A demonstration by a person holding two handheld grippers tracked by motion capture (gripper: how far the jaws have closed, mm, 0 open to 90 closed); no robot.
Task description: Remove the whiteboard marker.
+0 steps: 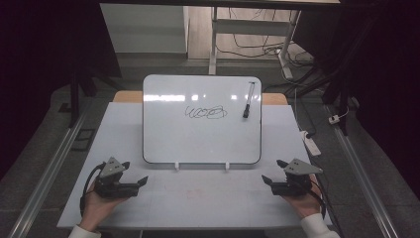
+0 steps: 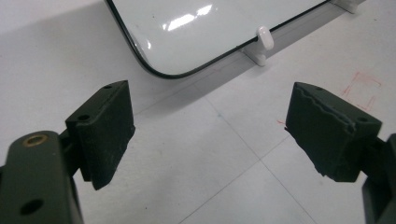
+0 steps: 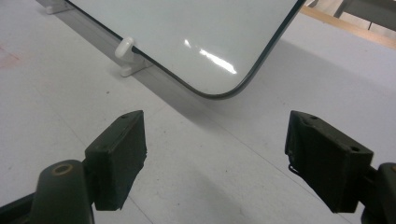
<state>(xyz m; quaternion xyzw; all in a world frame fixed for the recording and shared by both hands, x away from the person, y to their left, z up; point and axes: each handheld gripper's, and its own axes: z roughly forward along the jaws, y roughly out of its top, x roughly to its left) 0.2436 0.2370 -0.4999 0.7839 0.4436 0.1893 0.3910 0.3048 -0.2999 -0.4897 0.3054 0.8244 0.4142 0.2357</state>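
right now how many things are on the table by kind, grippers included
whiteboard: 1
marker: 1
white board feet: 2
grippers, left gripper and right gripper: 2, both open and empty
total: 6

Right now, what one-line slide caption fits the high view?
Two open claws, left claw and right claw, rest on the table before a propped whiteboard bearing a scribble and marker.

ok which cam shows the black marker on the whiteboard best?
High view: the black marker pen lies whole at the upper right of the white rounded whiteboard, beside the scribble. Both gripper views catch just the board's lower corners, marker out of frame.
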